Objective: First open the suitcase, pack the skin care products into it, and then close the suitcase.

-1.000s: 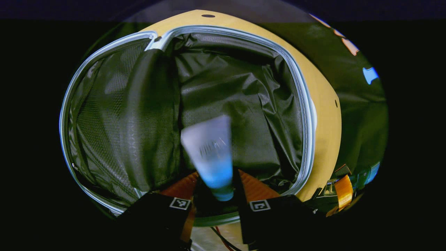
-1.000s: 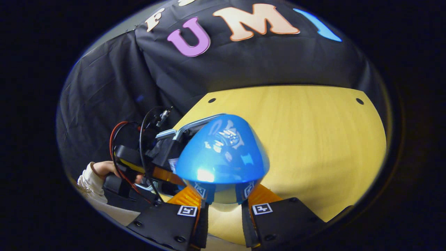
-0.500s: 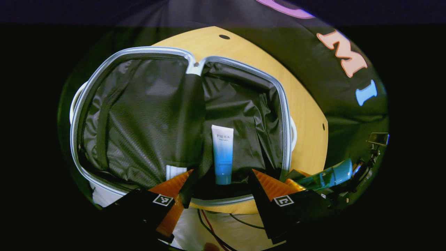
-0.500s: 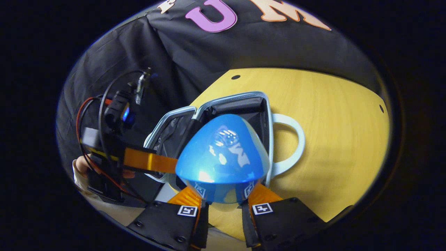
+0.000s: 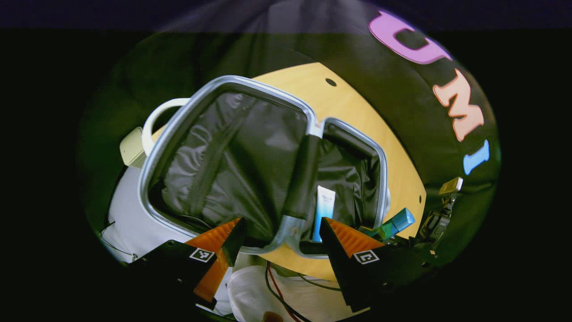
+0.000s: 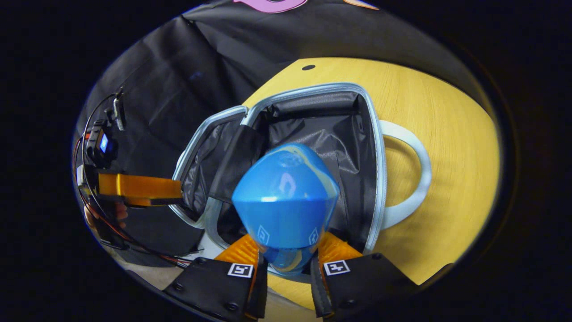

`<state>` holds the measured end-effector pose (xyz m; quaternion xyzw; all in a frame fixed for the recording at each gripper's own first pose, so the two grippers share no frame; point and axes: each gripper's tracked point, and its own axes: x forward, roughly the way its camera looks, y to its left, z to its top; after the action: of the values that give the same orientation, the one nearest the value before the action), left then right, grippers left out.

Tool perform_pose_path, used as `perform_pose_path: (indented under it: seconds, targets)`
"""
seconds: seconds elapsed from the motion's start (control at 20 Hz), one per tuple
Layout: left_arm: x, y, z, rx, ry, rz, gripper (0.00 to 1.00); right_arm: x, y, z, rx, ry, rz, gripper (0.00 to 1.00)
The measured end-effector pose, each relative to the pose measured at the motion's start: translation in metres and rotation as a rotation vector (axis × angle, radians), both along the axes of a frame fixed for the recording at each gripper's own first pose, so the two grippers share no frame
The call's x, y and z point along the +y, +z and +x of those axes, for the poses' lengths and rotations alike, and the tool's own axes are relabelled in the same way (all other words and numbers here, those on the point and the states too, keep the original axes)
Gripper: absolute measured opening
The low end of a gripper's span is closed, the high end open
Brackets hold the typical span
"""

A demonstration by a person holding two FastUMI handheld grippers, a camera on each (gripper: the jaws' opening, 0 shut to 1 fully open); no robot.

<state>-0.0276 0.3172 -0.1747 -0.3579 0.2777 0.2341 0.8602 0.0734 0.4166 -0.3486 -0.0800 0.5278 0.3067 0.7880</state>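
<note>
Holding a blue bottle (image 6: pixel 286 201) clenched in its fingers, right gripper (image 6: pixel 286 264) hangs over the open suitcase (image 6: pixel 371 134) at frame centre, long axis toward camera; left gripper (image 5: pixel 277 232) released.

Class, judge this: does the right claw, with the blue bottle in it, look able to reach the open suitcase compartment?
Probably yes: the right claw holds the blue bottle just over the open suitcase, and nothing lies between.
</note>
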Motion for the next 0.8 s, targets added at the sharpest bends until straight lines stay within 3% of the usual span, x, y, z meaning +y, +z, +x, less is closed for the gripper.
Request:
perform_pose_path:
  seconds: [0.5, 0.55, 0.6, 0.7, 0.75, 0.8]
  targets:
    - [0.142, 0.015, -0.078, -0.032, 0.246, -0.006, 0.96, -0.004, -0.036, 0.012, 0.001, -0.043, -0.110, 0.39]
    - [0.157, 0.013, -0.085, -0.024, 0.262, 0.000, 0.96, -0.004, -0.038, 0.011, -0.003, -0.034, -0.122, 0.43]
    - [0.169, 0.009, -0.089, -0.017, 0.273, 0.001, 0.96, -0.004, -0.040, 0.012, -0.008, -0.029, -0.129, 0.39]
    - [0.187, 0.001, -0.089, 0.001, 0.282, -0.008, 0.96, -0.005, -0.043, 0.012, -0.004, -0.029, -0.145, 0.42]
    - [0.194, -0.006, -0.089, 0.014, 0.285, -0.009, 0.96, -0.004, -0.043, 0.013, -0.003, -0.033, -0.143, 0.39]
    - [0.202, -0.011, -0.091, 0.028, 0.288, -0.011, 0.96, -0.005, -0.042, 0.012, 0.006, -0.035, -0.142, 0.43]
